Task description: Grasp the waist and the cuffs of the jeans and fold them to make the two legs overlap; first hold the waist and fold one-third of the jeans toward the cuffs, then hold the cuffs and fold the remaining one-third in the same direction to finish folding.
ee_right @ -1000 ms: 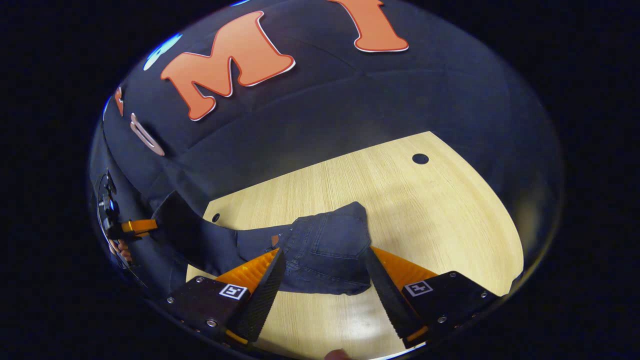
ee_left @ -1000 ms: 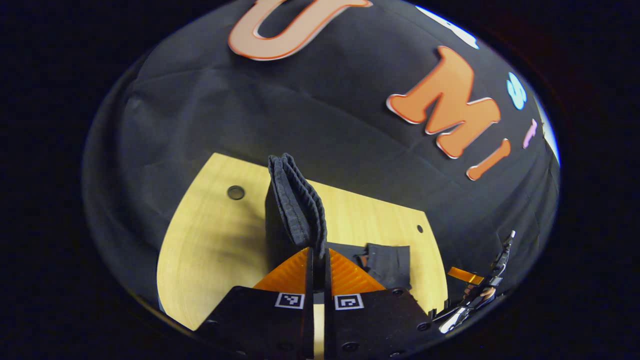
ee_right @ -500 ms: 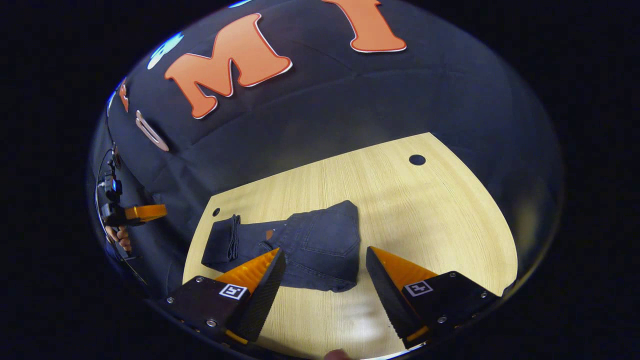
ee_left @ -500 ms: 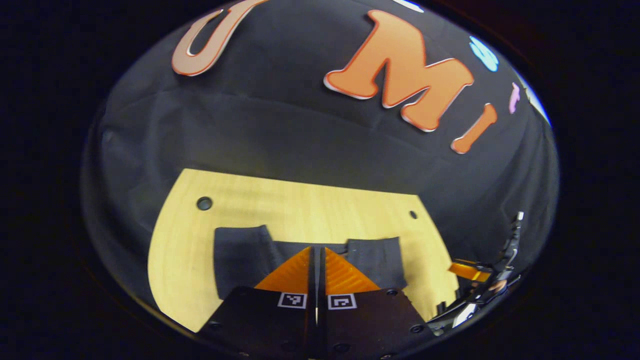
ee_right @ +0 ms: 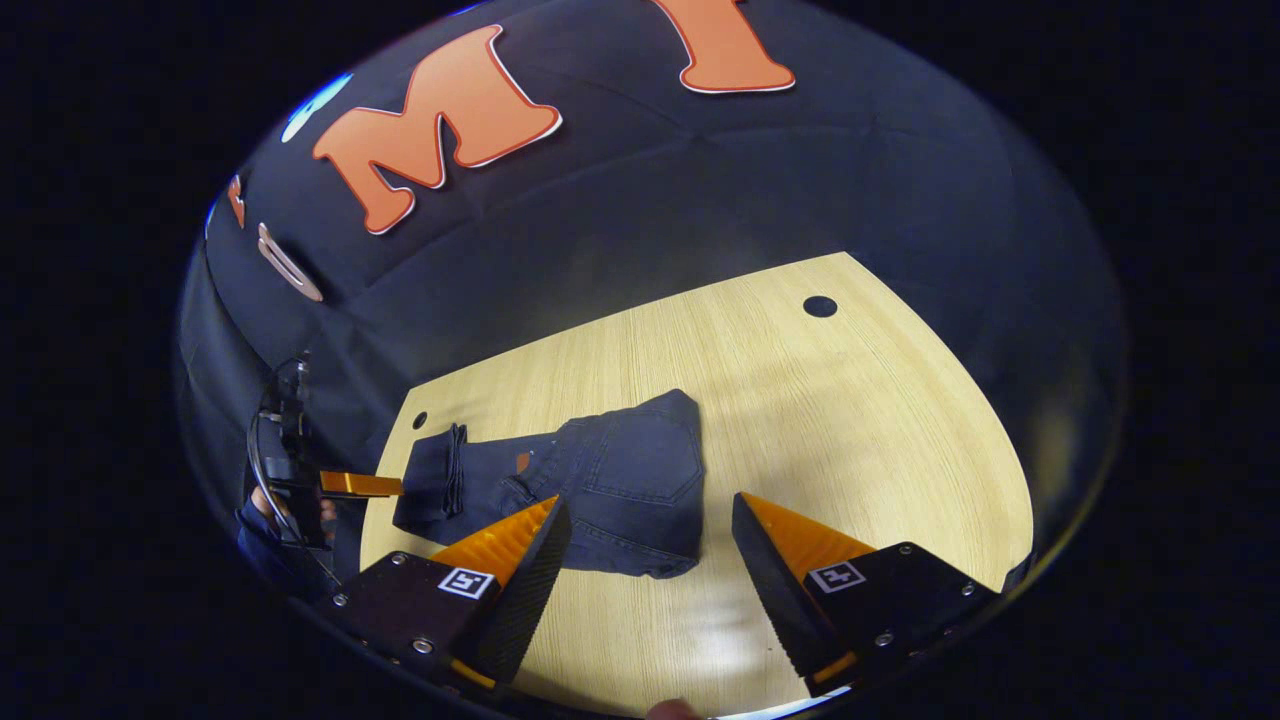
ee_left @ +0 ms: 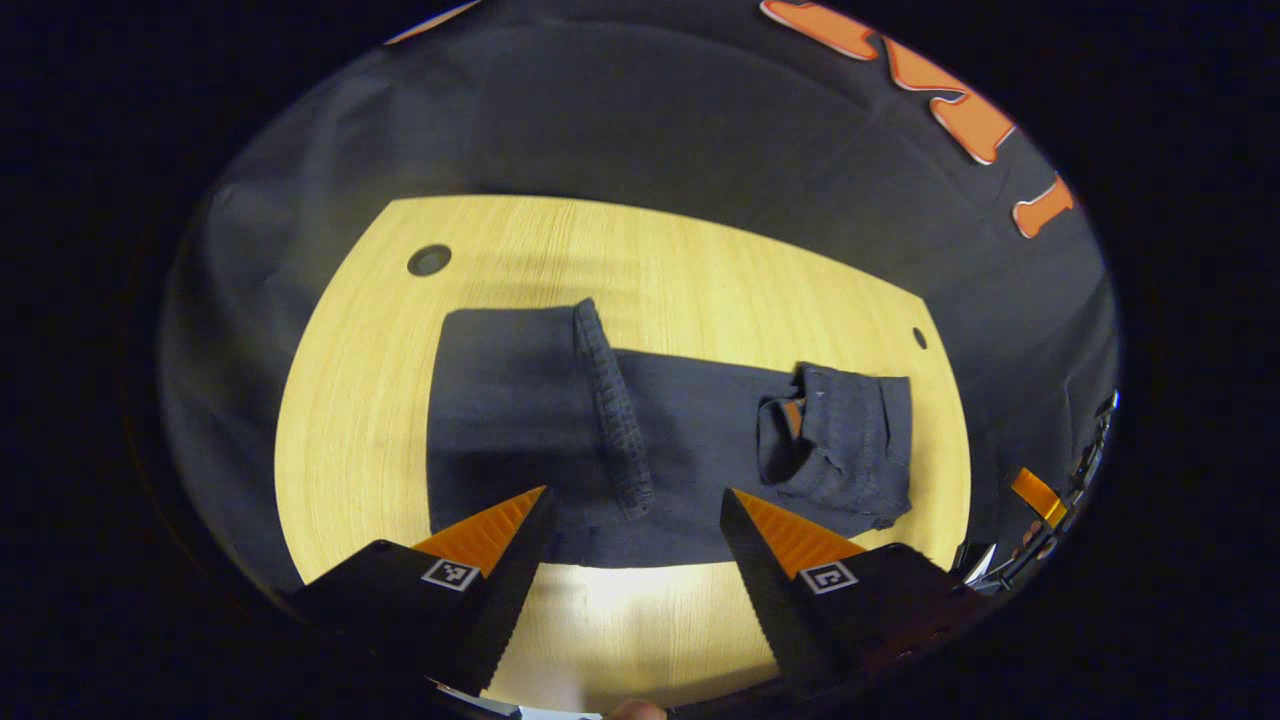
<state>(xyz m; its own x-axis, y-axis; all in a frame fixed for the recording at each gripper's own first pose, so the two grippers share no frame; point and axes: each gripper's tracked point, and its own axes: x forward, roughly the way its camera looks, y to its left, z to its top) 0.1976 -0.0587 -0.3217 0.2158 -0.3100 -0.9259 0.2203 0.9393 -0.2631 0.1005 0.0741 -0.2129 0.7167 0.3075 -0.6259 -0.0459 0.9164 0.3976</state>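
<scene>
The dark blue jeans [ee_left: 700,440] lie flat on the wooden table [ee_left: 700,270], legs overlapped. Their ribbed cuffs [ee_left: 612,410] rest across the leg part, folded inward. The waist end [ee_left: 850,440] with its back pocket is folded over at the right. My left gripper [ee_left: 630,540] stands open just short of the cuffs, holding nothing. In the right gripper view the jeans [ee_right: 600,480] lie ahead, cuffs [ee_right: 455,470] at the left. My right gripper [ee_right: 650,540] is open at the near edge of the waist fold. The left gripper [ee_right: 360,485] shows at the far left, a hand behind it.
The table has a round hole near one far corner [ee_left: 429,260] and a small one at the other [ee_left: 919,337]. Black cloth walls the booth behind the table. The right gripper's orange finger [ee_left: 1035,495] shows past the table's right edge.
My left gripper carried the cuffs down onto the legs, let go, opened and drew back. The cuffs now lie flat. The right gripper stayed open and pulled back slightly.
</scene>
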